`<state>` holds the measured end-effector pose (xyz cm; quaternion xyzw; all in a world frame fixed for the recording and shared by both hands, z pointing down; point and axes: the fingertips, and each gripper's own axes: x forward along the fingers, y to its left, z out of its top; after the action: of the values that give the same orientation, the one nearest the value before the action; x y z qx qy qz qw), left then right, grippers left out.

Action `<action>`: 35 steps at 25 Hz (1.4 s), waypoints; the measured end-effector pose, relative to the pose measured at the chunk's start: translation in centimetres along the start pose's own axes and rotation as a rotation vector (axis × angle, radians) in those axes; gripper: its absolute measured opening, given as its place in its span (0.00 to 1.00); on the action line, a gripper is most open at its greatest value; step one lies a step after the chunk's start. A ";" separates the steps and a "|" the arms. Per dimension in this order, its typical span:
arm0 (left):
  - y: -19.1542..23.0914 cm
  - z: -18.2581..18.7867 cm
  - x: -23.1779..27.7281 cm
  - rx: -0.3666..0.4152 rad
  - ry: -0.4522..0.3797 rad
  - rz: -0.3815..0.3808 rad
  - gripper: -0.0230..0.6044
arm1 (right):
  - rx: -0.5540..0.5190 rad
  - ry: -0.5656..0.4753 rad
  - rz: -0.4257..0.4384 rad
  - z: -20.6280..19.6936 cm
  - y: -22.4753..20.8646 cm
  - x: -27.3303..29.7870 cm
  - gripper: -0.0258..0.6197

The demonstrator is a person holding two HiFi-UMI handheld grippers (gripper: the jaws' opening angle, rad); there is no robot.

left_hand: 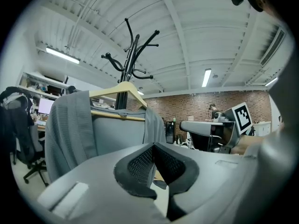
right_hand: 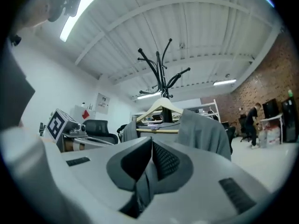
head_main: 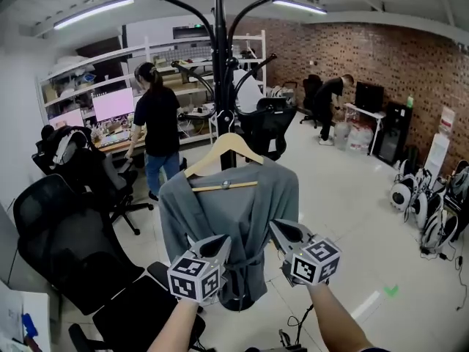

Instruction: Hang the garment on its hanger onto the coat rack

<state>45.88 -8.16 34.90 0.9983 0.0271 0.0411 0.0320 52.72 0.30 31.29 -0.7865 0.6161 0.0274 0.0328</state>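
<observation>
The garment (head_main: 234, 211) on its hanger (head_main: 223, 149) already hangs from the coat rack (head_main: 218, 50). The left claw (head_main: 223, 242) is closed and the right claw (head_main: 277, 227) pinches the cloth, so release remains.

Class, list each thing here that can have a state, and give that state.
coat rack: standing upright.
hanger: hung on the coat rack.
garment: draped on the hanger.
left claw: shut, tips together.
right claw: shut on the garment, with cloth between its pads.
</observation>
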 end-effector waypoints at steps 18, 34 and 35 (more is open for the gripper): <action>-2.9 -0.7 -1.8 -0.046 -0.028 0.032 0.04 | -0.020 0.089 0.109 -2.2 4.3 -2.0 0.04; -3.4 -0.8 -2.5 -0.055 -0.032 0.051 0.04 | -0.033 0.110 0.147 -2.5 5.2 -2.5 0.04; -3.4 -0.9 -2.5 -0.056 -0.032 0.051 0.04 | -0.033 0.112 0.149 -2.6 5.1 -2.5 0.04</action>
<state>43.16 -4.84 35.35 0.9979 0.0001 0.0266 0.0593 47.15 1.28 33.96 -0.7394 0.6730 -0.0041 -0.0166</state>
